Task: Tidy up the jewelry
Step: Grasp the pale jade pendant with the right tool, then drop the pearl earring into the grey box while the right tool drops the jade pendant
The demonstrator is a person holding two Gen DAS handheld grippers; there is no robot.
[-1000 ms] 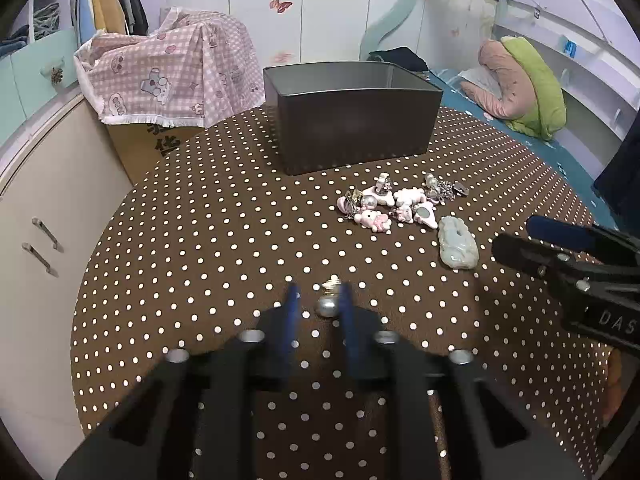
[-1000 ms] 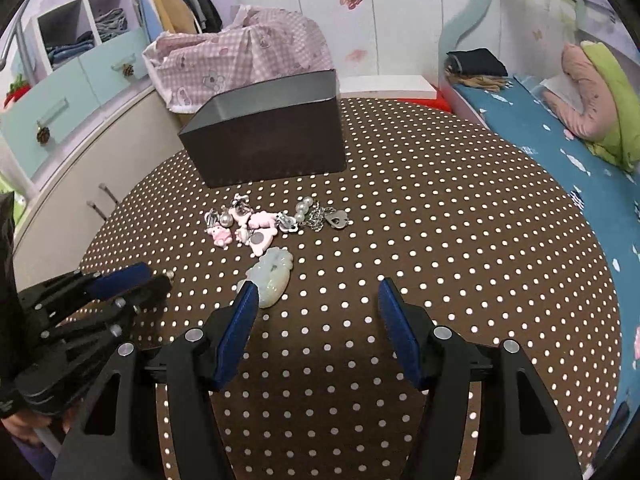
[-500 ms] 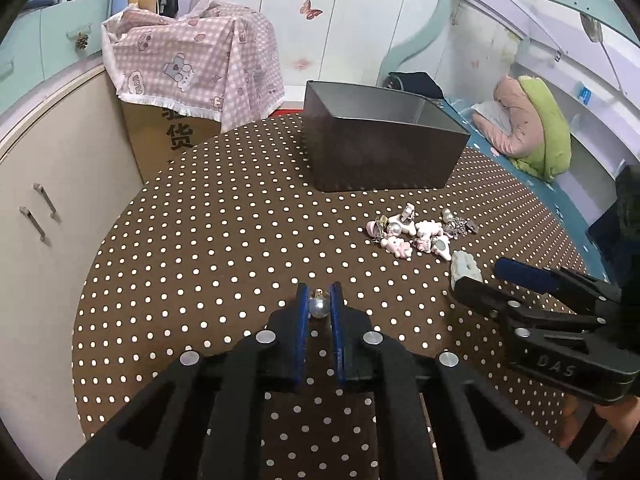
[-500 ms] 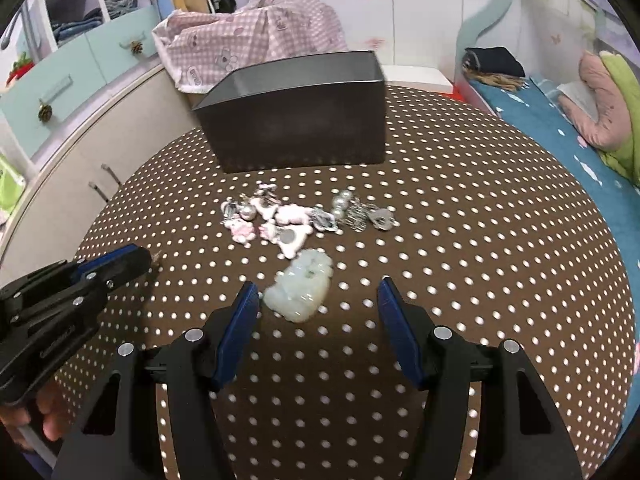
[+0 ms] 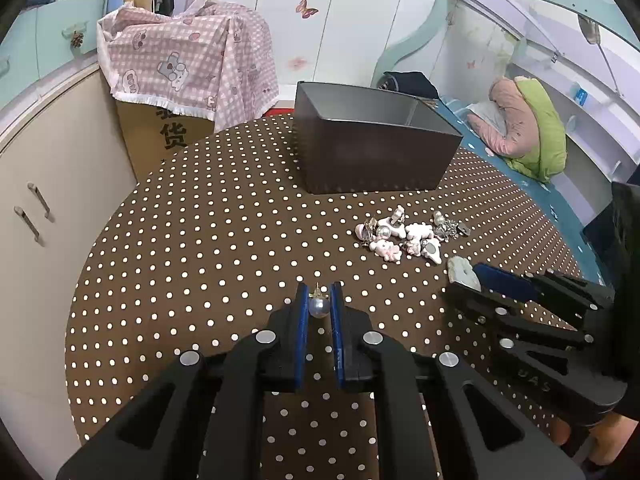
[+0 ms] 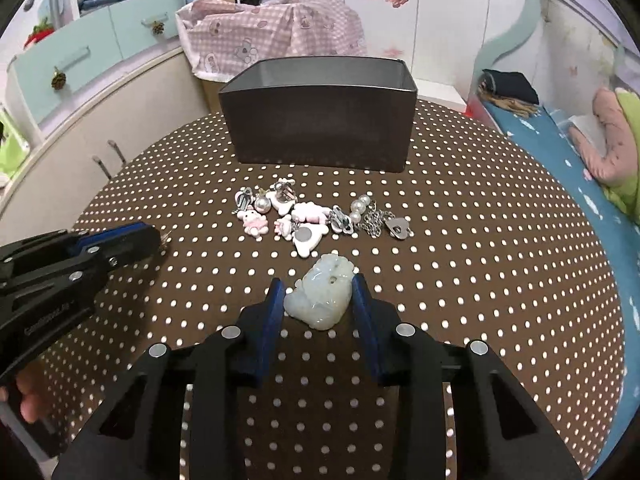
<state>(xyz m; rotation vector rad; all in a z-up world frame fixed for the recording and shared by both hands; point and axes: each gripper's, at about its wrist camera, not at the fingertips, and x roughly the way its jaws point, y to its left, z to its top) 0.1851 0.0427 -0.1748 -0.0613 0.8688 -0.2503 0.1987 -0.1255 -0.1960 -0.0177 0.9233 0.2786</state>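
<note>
Pale-green carved jade pendant (image 6: 320, 295) sits between the right gripper's (image 6: 318, 300) parted jaws; left gripper (image 5: 319, 307) pinches a pearl earring (image 5: 319, 306).

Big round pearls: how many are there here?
2. One big pearl is pinched in the left tongs; the other lies at the left end of the jewelry pile. Smaller pearls sit by the chain; more may be hidden.
</note>
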